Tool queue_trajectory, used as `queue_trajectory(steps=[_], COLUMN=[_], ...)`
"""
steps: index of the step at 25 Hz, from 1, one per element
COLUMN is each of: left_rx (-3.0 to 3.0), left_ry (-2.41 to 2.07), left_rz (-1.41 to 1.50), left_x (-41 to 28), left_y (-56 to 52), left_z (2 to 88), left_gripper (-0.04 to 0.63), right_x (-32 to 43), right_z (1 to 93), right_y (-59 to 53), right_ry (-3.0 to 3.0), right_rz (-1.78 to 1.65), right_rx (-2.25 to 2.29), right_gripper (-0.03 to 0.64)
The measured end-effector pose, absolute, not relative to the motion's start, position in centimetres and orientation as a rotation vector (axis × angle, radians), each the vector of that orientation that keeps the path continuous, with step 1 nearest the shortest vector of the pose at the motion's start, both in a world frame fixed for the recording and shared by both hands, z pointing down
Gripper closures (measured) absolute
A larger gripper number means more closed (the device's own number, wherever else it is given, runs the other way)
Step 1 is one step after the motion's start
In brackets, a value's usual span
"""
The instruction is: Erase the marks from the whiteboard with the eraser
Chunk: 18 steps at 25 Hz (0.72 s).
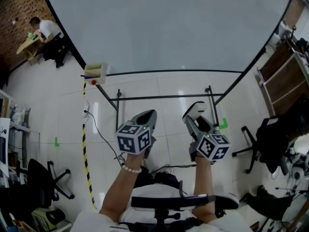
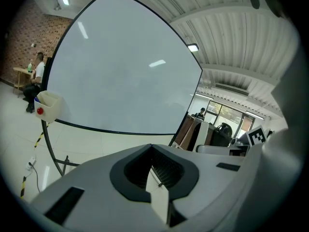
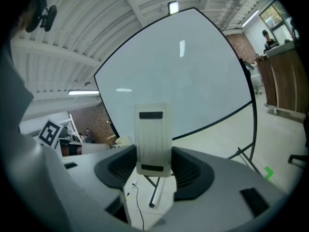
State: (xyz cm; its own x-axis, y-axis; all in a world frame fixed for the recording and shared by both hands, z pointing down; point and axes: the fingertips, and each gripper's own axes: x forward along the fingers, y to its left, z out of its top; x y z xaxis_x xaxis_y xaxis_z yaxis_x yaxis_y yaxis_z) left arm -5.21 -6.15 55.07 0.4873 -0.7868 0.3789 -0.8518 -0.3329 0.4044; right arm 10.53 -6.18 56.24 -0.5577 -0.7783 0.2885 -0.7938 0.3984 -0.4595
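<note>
A large whiteboard (image 1: 169, 28) on a black stand fills the far side of the head view, and its surface shows no marks. It also spans the left gripper view (image 2: 120, 71) and the right gripper view (image 3: 183, 81). My right gripper (image 1: 195, 114) is shut on a white eraser (image 3: 153, 139), which stands upright between its jaws, short of the board. To its left, my left gripper (image 1: 147, 118) is shut with nothing in it; its jaws meet in the left gripper view (image 2: 155, 178). Both are held low, in front of the board's lower edge.
A cream box (image 1: 95, 72) with a red item hangs at the board's lower left corner. The stand's bars (image 1: 164, 98) cross the tiled floor. Yellow-black tape (image 1: 86, 153) and a cable run at left. Office chairs (image 1: 41, 182) (image 1: 260, 139) flank me. A person (image 1: 43, 30) sits far left.
</note>
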Motion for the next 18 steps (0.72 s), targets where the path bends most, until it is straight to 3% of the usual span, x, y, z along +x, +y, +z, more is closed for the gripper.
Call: queue_trajectory(steps=[18], left_rx=[2.278], left_ry=[-1.315], left_rz=[0.055], left_x=[-8.2], left_y=[-6.6], left_z=[50.9], left_gripper=[0.607], right_x=[5.9], right_z=[50.3], right_y=[-6.3], right_ry=[-2.627], right_rz=[0.635], right_rx=[1.526], right_gripper=[0.37])
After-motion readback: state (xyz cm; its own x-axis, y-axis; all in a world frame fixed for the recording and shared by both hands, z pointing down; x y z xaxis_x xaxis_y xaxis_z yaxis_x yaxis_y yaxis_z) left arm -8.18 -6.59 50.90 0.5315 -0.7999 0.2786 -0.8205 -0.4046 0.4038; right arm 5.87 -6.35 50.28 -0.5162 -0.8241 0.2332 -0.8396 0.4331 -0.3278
